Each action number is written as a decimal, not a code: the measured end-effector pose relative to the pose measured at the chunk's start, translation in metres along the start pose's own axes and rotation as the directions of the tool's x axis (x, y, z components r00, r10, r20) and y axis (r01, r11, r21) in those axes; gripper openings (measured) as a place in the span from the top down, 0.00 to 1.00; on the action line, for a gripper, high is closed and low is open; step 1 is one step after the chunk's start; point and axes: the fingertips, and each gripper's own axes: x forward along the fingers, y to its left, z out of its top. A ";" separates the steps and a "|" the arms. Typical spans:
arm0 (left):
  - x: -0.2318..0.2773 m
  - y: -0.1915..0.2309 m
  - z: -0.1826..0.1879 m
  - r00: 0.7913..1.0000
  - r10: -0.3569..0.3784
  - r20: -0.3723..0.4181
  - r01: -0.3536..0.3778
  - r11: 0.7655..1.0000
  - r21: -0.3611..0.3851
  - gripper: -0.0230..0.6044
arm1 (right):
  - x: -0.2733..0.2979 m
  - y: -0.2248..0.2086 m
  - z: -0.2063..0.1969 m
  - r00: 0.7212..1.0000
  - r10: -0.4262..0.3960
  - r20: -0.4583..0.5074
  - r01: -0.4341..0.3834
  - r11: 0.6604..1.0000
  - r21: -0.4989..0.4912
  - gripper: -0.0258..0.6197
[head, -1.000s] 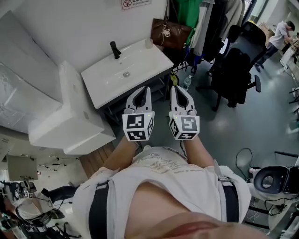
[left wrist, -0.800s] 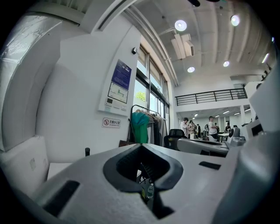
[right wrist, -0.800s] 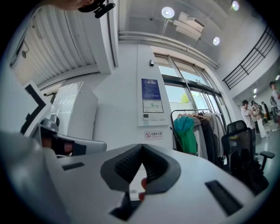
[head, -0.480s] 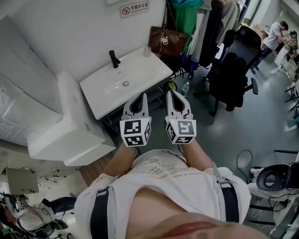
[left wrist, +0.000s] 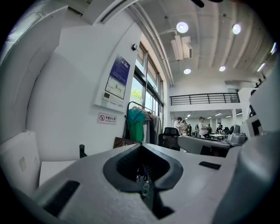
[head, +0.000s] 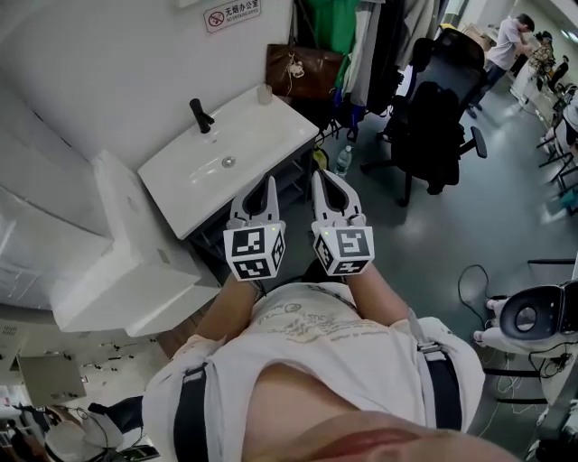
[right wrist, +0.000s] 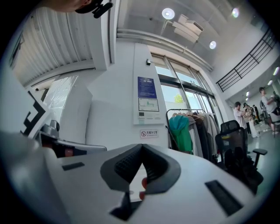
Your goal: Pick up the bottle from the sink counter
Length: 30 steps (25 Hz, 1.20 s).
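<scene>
Head view: left gripper [head: 270, 183], right gripper [head: 319, 178] side by side at torso, well apart from sink counter [head: 181, 176]; pale bottle [head: 264, 94] upright at rear corner. Left gripper view: jaws together, empty, judged transit posture. Right gripper view: likewise closed, nothing held.

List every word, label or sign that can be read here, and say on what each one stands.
"无烟办公室", next to a no-smoking symbol, on the small sign on the white wall.
Blue poster on the same wall: print too small to read.
Print on the person's shirt: too blurred to read.
</scene>
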 end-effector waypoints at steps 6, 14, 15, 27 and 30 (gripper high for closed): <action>0.009 -0.005 -0.003 1.000 -0.029 -0.006 0.029 1.000 0.008 0.93 | 0.005 -0.010 -0.004 1.000 -0.025 0.008 0.025 1.000 0.008 0.92; 0.037 0.016 -0.004 1.000 -0.019 -0.008 0.019 1.000 0.024 0.93 | 0.041 -0.010 -0.010 1.000 0.001 0.023 -0.001 1.000 0.009 0.92; 0.042 0.018 -0.002 1.000 -0.017 -0.008 0.017 1.000 0.025 0.93 | 0.046 -0.013 -0.010 1.000 0.001 0.024 -0.001 1.000 0.013 0.92; 0.112 0.044 -0.013 0.999 -0.011 -0.050 0.013 1.000 0.024 0.93 | 0.121 -0.044 -0.032 1.000 0.006 -0.006 -0.006 0.999 0.050 0.92; 0.131 0.052 -0.018 0.998 -0.008 -0.064 0.009 1.000 0.024 0.93 | 0.140 -0.053 -0.039 1.000 0.009 -0.012 -0.008 0.998 0.057 0.92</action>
